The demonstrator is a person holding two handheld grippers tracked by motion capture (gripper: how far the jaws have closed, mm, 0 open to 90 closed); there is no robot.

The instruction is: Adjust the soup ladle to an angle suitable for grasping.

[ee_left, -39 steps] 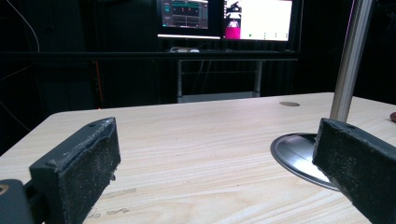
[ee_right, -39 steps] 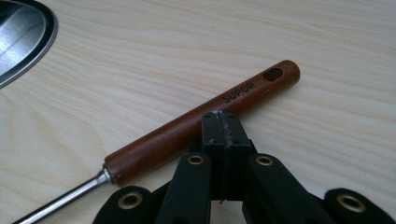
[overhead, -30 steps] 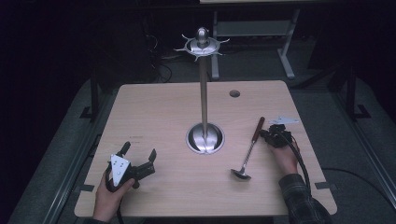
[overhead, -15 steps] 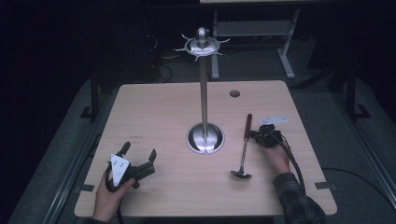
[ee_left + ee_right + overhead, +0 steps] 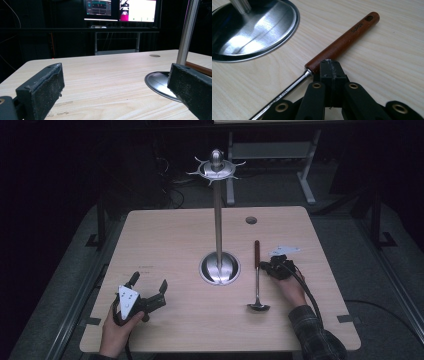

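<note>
A ladle with a brown wooden handle and a steel shaft lies flat on the wooden table, right of the steel stand's round base. Its bowl faces the near edge and its handle points away. My right gripper is shut with nothing between its jaws. Its closed tip rests against the side of the handle near the steel collar. My left gripper sits low at the front left, open and empty, pointing toward the stand base.
The stand's tall pole rises from mid-table to a hooked crown. A round cable hole is at the back right. A small white tag lies beside the right hand. Desk frames stand beyond the table.
The right gripper has slid left against the ladle's handle. The handle has swung left, from slanting right to pointing almost straight away. The left gripper has not moved.
</note>
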